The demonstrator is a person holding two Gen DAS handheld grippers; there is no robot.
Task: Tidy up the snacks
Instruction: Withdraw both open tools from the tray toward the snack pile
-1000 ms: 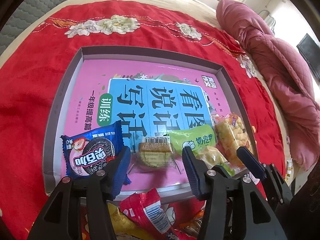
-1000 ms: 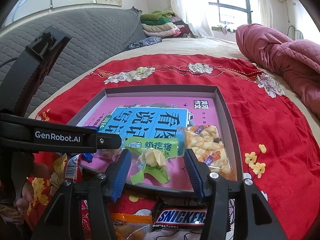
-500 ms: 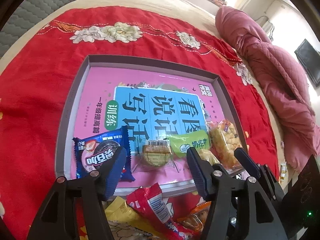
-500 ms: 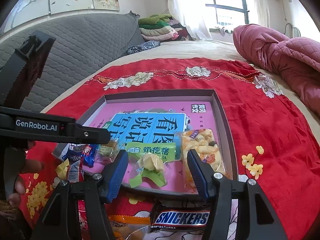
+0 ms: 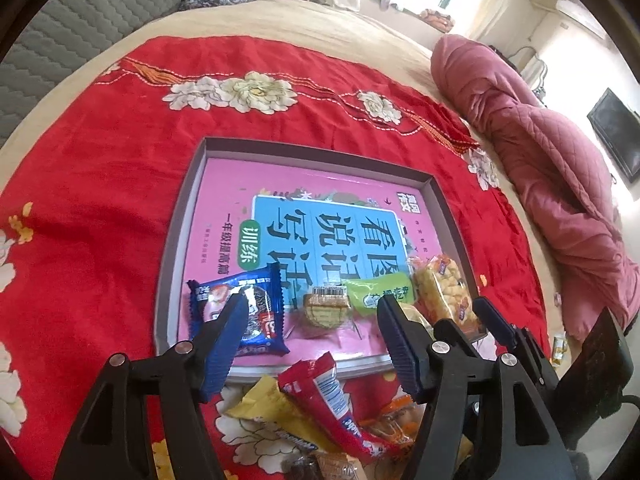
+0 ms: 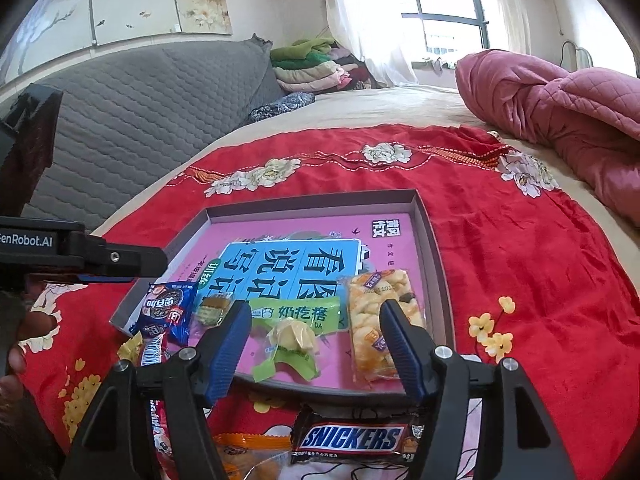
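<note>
A shallow grey tray (image 5: 176,236) (image 6: 424,236) lined with a pink booklet lies on the red cloth. Along its near edge sit a blue cookie pack (image 5: 240,312) (image 6: 166,312), a small clear-wrapped biscuit (image 5: 326,308) (image 6: 214,307), a green candy pack (image 5: 376,292) (image 6: 298,332) and a yellow puffed bar (image 5: 442,290) (image 6: 374,320). My left gripper (image 5: 312,312) hovers above the tray's near edge, its jaws opening with nothing between them. My right gripper (image 6: 314,320) hangs over the green pack, jaws opening and holding nothing.
Loose snacks lie on the cloth in front of the tray: a red wrapper (image 5: 324,396), a yellow pack (image 5: 264,404), an orange pack (image 6: 248,446) and a Snickers bar (image 6: 352,438). A pink quilt (image 5: 552,160) is heaped at the right, a grey headboard (image 6: 132,112) at the left.
Both grippers have spread their jaws wider. The left gripper rose and drew back, so the tray looks smaller and more loose snacks show below it. The right gripper stayed nearly in place.
</note>
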